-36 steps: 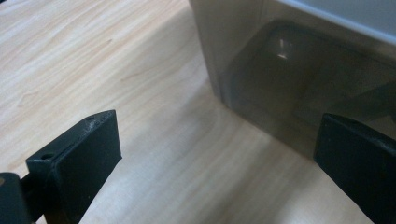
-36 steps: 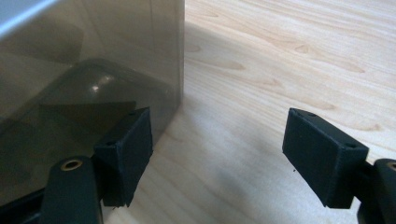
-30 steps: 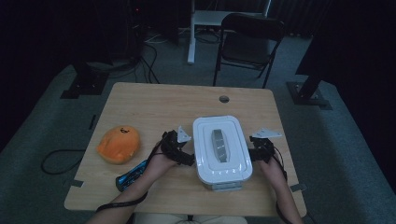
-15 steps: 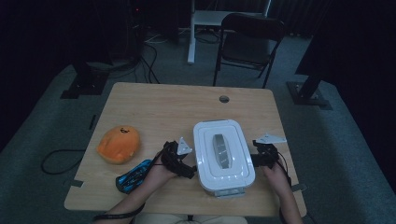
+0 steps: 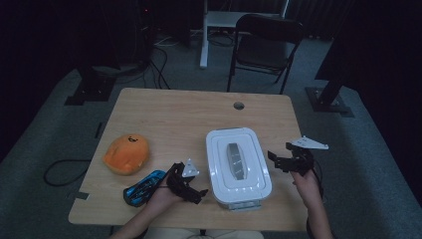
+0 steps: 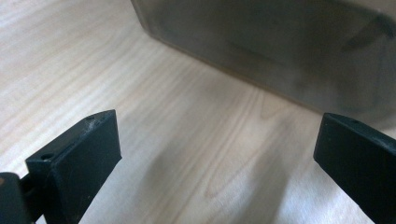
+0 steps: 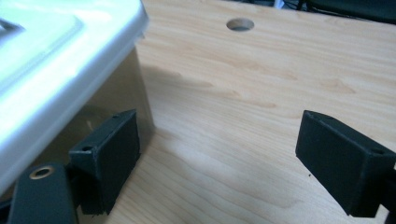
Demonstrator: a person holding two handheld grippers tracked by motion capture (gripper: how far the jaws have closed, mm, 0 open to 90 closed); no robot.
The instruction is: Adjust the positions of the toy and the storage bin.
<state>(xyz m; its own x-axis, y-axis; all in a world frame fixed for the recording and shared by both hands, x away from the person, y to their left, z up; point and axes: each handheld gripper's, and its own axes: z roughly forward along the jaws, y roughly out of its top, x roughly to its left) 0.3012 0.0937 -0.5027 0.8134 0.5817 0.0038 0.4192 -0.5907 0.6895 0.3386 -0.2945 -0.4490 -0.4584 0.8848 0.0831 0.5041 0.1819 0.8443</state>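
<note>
A white container with a lid stands at the front middle of the wooden table. My left gripper lies low by its front left corner, open, with bare wood between the jaws. The left gripper view shows the container's translucent wall just ahead of the left gripper. My right gripper hovers off the container's right side, open and holding nothing. In the right gripper view, the lid's edge sits beside the left jaw of the right gripper.
An orange plush toy rests at the table's left, with a blue object near the front edge beside my left hand. A cable hole is in the far part of the table. A folding chair stands behind.
The left gripper has slid back along the container's side toward the front edge. The right gripper has drawn away to the right. The container has shifted slightly nearer the front.
</note>
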